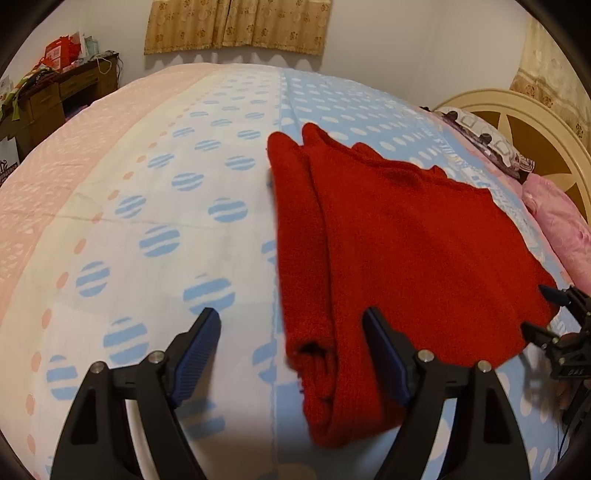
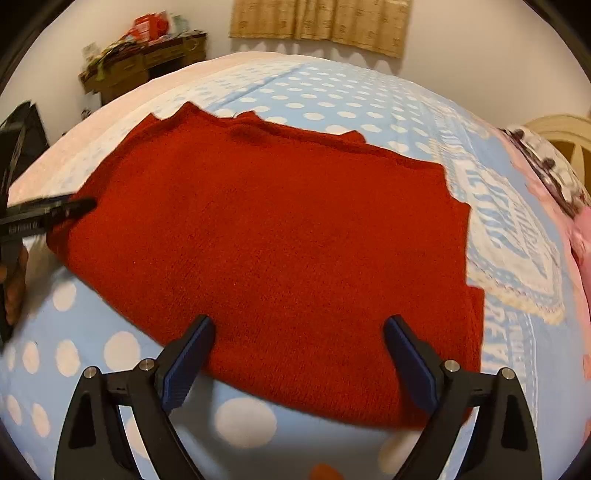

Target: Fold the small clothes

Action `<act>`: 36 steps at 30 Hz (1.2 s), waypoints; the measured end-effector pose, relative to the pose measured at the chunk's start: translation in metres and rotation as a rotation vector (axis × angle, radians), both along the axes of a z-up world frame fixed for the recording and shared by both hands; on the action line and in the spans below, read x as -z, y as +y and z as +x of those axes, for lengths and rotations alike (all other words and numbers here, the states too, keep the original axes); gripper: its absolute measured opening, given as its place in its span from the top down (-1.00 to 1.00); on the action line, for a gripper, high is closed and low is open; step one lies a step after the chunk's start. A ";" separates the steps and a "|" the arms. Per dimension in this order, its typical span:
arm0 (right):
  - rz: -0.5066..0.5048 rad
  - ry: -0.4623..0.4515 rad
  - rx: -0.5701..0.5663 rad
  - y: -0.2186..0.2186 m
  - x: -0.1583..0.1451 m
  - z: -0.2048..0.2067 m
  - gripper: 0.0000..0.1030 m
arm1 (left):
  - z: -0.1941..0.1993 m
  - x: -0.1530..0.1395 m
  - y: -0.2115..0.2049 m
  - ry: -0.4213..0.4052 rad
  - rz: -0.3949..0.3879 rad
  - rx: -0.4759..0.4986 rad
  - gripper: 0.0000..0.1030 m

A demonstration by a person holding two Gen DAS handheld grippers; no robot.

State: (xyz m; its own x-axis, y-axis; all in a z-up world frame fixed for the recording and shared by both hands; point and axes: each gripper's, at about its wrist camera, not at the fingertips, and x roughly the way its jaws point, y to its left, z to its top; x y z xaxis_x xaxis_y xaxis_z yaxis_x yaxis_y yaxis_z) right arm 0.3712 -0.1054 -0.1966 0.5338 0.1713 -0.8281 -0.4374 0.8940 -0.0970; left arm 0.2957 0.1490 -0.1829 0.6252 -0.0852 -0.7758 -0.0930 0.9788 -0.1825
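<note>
A red knitted sweater (image 1: 406, 251) lies flat on the bed, its left side folded in with a sleeve running along that edge. My left gripper (image 1: 291, 317) is open and empty, hovering over the sweater's near left edge. In the right wrist view the sweater (image 2: 277, 236) fills the middle. My right gripper (image 2: 299, 325) is open and empty, its fingers above the sweater's near hem. The right gripper also shows in the left wrist view (image 1: 541, 308) at the sweater's right corner. The left gripper shows in the right wrist view (image 2: 74, 206) at the sweater's left edge.
The bed has a blue, white and pink dotted quilt (image 1: 166, 206). A pink pillow (image 1: 561, 221) and a cream headboard (image 1: 517, 122) lie to the right. A cluttered wooden desk (image 1: 55, 88) stands at the far left by the wall. Curtains (image 1: 236, 26) hang behind.
</note>
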 end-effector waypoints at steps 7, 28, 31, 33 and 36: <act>0.030 0.042 -0.015 -0.010 0.005 -0.003 -0.81 | -0.010 -0.005 0.004 0.004 -0.038 -0.013 -0.65; 0.030 -0.003 -0.001 -0.001 -0.010 -0.010 -0.90 | 0.004 -0.007 0.010 0.007 -0.020 -0.071 -0.69; 0.037 -0.007 -0.058 0.023 -0.021 -0.008 -0.90 | -0.011 -0.010 0.007 -0.007 -0.019 -0.066 -0.71; 0.053 0.006 -0.099 0.039 -0.021 -0.004 -0.90 | -0.010 -0.007 0.002 0.017 0.033 -0.055 -0.78; 0.076 0.057 -0.115 0.060 -0.007 0.011 -0.90 | -0.008 0.000 0.003 0.043 0.030 -0.050 -0.83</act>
State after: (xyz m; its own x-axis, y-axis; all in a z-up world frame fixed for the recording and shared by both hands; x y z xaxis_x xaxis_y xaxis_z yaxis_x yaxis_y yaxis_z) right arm 0.3825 -0.0451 -0.1892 0.4595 0.2922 -0.8387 -0.5399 0.8417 -0.0026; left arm 0.2879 0.1517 -0.1831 0.5942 -0.0313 -0.8037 -0.1488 0.9777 -0.1481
